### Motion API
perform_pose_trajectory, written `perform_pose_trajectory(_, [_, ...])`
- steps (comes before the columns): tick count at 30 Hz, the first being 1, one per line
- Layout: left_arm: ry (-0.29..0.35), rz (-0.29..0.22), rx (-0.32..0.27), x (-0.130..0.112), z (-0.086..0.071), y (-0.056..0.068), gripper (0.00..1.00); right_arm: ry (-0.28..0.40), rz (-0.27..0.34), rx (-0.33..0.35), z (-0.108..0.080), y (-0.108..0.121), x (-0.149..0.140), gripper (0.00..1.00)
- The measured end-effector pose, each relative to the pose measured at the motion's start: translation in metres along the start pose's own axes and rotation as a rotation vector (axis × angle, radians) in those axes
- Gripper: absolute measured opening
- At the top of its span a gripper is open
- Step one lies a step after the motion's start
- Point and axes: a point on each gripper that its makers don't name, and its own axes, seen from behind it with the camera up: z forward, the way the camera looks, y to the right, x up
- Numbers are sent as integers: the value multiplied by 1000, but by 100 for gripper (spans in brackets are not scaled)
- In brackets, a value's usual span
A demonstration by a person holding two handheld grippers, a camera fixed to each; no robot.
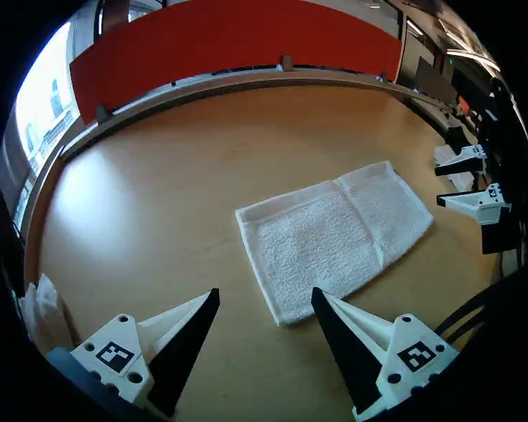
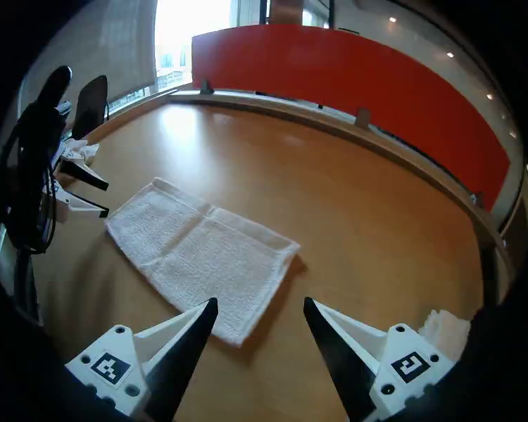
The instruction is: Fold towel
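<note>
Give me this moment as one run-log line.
task: fold towel | towel: flat on table, ungripped | left gripper: open, at one end | right gripper: open, at opposite end

A wooden table [image 1: 193, 176] meets a red partition [image 1: 229, 35], with bright windows [image 1: 42, 105] beyond.

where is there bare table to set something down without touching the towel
Widest free patch: the table between the towel and the red divider. It is crowded at the towel's two short ends, where the open left gripper and right gripper face it.
</note>
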Motion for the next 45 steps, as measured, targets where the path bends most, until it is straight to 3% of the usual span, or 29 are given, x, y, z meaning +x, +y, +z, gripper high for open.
perform_pose_trajectory(9, [-1, -9, 5, -10, -4, 2, 97, -4, -3, 1, -4, 1, -8, 94])
perform_pose_trajectory(21, [17, -35, 44, -21, -16, -6, 97, -13, -44, 37, -2, -2, -15, 94])
perform_pose_trajectory(45, [95, -128, 98, -39, -40, -13, 97, -49, -120, 96, 4, -3, -29, 94])
